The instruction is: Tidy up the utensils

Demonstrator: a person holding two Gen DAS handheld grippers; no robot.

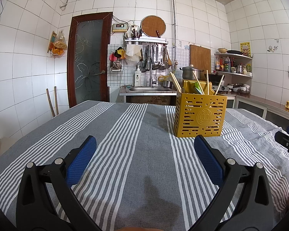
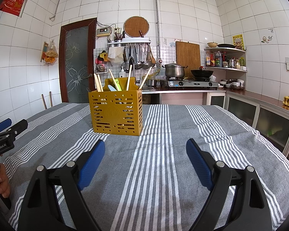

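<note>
Left gripper spread wide, nothing between the pads; right gripper likewise released and empty; both low over the striped tablecloth, well short of any work. Yellow utensil holder upright ahead, right of the left jaws, left of the right; chopsticks and green-handled utensil already standing inside, handles up for easy reach; apparently nothing loose left to collect.

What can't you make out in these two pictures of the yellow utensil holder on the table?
- Utensils' lower ends: both views, hidden by the yellow holder walls.
- Green-handled utensil: its type, head sunk inside.
- Holder's inner compartments: both views, front wall blocks them.
- Left gripper in the right view: cut off by the picture's edge.
</note>
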